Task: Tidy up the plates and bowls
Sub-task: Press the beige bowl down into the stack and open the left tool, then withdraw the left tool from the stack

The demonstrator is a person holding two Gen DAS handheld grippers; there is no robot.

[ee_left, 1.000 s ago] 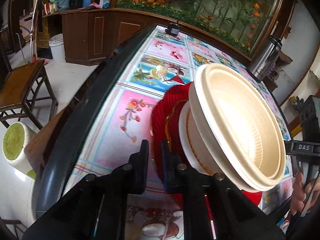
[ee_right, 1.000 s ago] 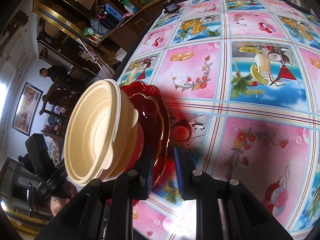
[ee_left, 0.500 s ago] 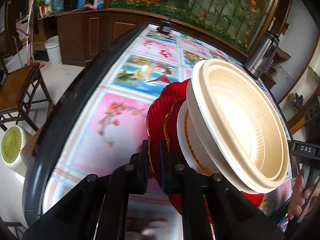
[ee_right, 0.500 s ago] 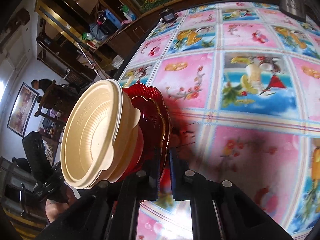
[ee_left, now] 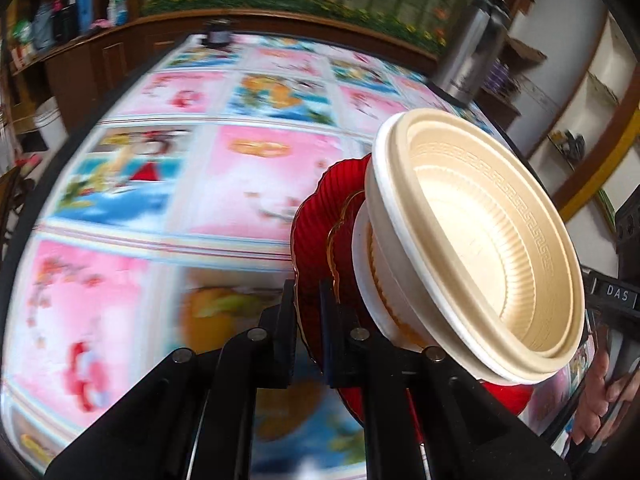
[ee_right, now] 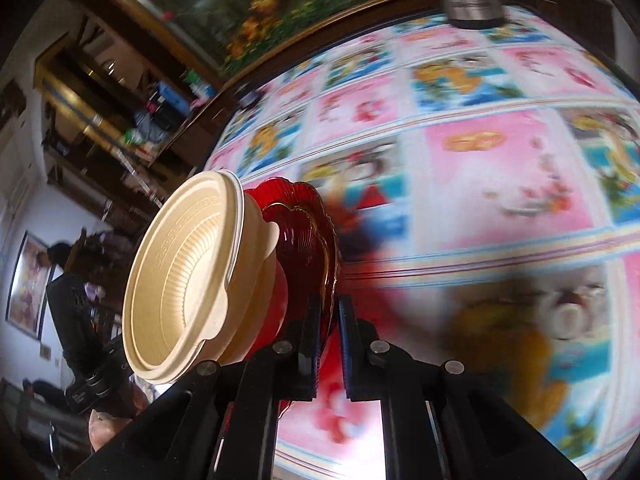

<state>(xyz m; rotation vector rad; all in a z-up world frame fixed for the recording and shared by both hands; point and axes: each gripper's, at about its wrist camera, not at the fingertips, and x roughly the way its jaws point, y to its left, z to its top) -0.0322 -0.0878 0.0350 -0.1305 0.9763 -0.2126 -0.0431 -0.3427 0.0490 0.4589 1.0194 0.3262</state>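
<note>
While both the left gripper (ee_left: 308,316) and right gripper (ee_right: 328,332) pinch opposite rims of the red plates (ee_left: 316,220) above the table (ee_left: 240,176), the light cream bowls (ee_left: 480,240) stacked loosely on top could slide.

A lived-in home dining room — a table (ee_left: 256,184) under bright picture oilcloth, dark wooden cabinets (ee_left: 100,60) with bottles, a flower mural (ee_right: 280,4) behind.
</note>
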